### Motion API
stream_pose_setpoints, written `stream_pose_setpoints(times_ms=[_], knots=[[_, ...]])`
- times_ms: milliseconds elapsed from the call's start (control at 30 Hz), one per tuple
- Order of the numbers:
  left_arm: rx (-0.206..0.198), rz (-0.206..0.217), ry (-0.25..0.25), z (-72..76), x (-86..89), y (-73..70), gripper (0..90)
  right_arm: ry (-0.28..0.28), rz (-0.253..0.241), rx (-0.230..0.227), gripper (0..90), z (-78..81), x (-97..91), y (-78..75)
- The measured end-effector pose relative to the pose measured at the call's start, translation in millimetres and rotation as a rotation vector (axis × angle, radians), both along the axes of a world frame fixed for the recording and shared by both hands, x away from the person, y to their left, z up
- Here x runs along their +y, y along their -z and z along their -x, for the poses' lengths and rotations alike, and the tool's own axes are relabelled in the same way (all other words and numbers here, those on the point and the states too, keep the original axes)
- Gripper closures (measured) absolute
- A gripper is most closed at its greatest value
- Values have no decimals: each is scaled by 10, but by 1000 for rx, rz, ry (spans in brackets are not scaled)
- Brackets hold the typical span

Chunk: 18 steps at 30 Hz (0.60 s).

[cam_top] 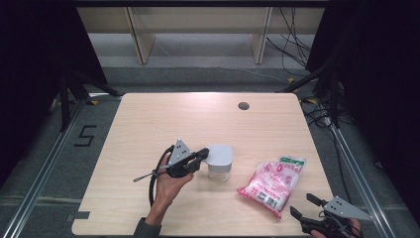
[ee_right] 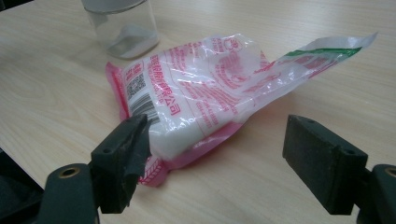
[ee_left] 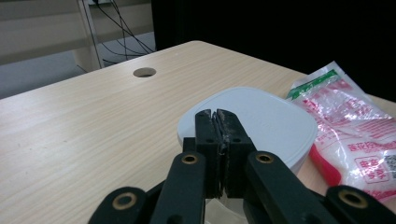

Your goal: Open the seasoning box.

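Observation:
A clear jar (cam_top: 219,171) with a white, rounded-square lid (cam_top: 220,154) stands near the middle of the table. My left gripper (cam_top: 202,153) is shut with nothing between its jaws. In the left gripper view its tips (ee_left: 217,114) rest at the near edge of the lid (ee_left: 271,121). A pink-and-white plastic bag (cam_top: 274,182) of white grains lies flat to the right of the jar. My right gripper (cam_top: 303,206) is open at the table's front right corner, and it points at the near end of the bag (ee_right: 201,88). The jar (ee_right: 123,25) stands beyond the bag.
A round cable hole (cam_top: 243,105) sits near the table's (cam_top: 148,124) far edge. Wooden furniture legs and loose cables are on the floor behind. Dark curtains and metal rails flank both sides.

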<state>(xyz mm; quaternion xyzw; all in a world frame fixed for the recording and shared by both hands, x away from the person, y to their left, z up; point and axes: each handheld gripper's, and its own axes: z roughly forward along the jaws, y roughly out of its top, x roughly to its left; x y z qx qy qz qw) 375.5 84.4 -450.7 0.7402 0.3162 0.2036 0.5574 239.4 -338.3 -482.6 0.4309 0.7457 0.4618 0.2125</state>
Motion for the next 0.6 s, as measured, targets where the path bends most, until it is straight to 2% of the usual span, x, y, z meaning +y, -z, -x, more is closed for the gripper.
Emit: stream_pose_setpoints(times_ms=[100, 167, 200, 233, 267, 300, 333, 367, 400, 467, 533, 567, 600], knots=[[-2, 4, -1, 2, -2, 4, 871, -6, 4, -29, 257, 10, 6, -20], [-3, 4, 0, 1, 0, 5, 871, -5, -2, -29, 258, 19, 16, -23], [8, 18, -8, 6, -3, 12, 873, 5, -20, -23, 257, 45, 41, -38], [10, 23, -9, 6, 0, 15, 874, -11, -7, -53, 255, 29, 31, -43], [0, 19, -2, -2, 10, 16, 874, -11, -7, -53, 255, 29, 31, -43], [8, 29, -5, 0, 10, 20, 874, -16, 0, -65, 239, 33, 38, -54], [12, 38, -7, -1, 13, 26, 875, -4, -17, -58, 186, 47, 86, -58], [12, 38, -7, -1, 13, 26, 876, -4, -17, -58, 186, 47, 86, -58], [6, 33, -2, -5, 19, 26, 876, -20, -12, -88, 155, 28, 120, -72], [17, 38, -4, -3, 16, 24, 877, -19, -13, -113, 152, -2, 178, -103], [17, 37, -6, -2, 15, 23, 876, -28, -24, -115, 152, -15, 216, -120], [17, 36, -4, -3, 16, 22, 877, -57, -11, -130, 158, -49, 245, -138], [17, 36, -3, -4, 17, 23, 877, -57, -4, -111, 205, -64, 354, -167]])
